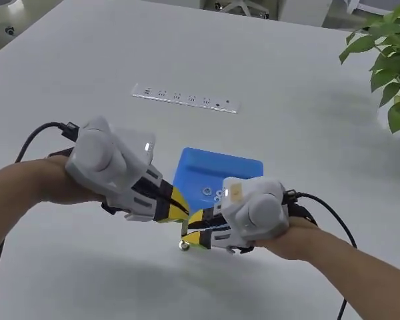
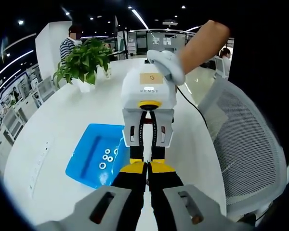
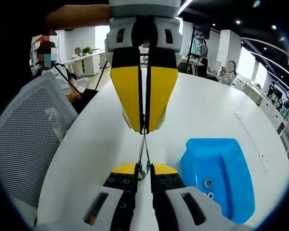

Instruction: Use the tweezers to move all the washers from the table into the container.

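Table [image 1: 287, 100] is white, and both grippers meet nose to nose at its 6 o'clock edge. Left first: the left gripper [image 3: 144, 129] comes in from 9 o'clock with its jaws together, clamped on the upper end of the tweezers [image 3: 143, 149]. I read that as the anchor grip, holding the tool steady and aimed down at the table.

Centre: the tweezers run from the left gripper's yellow tips straight down between the right gripper's tips. One washer [image 1: 184, 245] sits at the tweezer points, on or just off the table at 6 o'clock of the junction. I can't tell whether it's actually pinched.

The blue container [image 1: 217, 167] is just behind the grippers at 12 o'clock, and a few washers [image 1: 207, 191] already lie inside near its front wall. It looks parked close so the carry stays short.

Right: the right gripper [image 3: 143, 169] comes in from 4 o'clock with its jaws drawn nearly together around the lower prongs. My guess is it does the squeezing, pressing the prongs shut on the washer while the left just holds. I'd call this mid-pick, with the washer not yet in the container.
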The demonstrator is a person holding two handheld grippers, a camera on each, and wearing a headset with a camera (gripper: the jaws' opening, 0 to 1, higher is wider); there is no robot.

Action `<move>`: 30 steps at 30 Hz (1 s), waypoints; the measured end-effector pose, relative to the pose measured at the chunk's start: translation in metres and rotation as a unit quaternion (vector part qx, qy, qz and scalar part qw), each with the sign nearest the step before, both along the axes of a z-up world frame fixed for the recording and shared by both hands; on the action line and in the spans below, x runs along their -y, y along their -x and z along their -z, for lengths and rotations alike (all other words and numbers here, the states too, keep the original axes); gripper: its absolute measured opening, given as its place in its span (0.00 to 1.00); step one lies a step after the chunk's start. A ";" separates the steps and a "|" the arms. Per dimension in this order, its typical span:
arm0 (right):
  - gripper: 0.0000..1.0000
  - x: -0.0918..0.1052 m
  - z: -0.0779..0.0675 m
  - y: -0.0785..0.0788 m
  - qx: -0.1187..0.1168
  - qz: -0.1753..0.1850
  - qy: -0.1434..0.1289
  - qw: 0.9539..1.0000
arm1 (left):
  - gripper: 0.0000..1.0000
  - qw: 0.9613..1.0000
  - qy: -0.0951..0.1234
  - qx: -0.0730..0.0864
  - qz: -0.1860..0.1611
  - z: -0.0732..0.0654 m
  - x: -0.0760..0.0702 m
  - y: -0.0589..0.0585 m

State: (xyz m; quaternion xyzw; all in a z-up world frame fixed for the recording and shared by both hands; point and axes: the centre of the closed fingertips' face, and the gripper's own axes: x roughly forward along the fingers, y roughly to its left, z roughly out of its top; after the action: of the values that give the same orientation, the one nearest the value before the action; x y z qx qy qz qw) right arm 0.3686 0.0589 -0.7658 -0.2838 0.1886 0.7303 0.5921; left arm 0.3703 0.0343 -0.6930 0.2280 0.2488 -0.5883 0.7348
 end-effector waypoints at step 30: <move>0.08 0.001 0.001 0.001 0.007 0.005 0.017 1.000 | 0.14 1.000 -0.001 -0.006 -0.017 0.000 0.000 0.000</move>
State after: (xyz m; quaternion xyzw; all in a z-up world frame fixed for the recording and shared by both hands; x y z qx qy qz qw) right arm 0.3676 0.0582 -0.7670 -0.2984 0.1981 0.7220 0.5919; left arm 0.3702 0.0340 -0.6932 0.2211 0.2574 -0.5767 0.7432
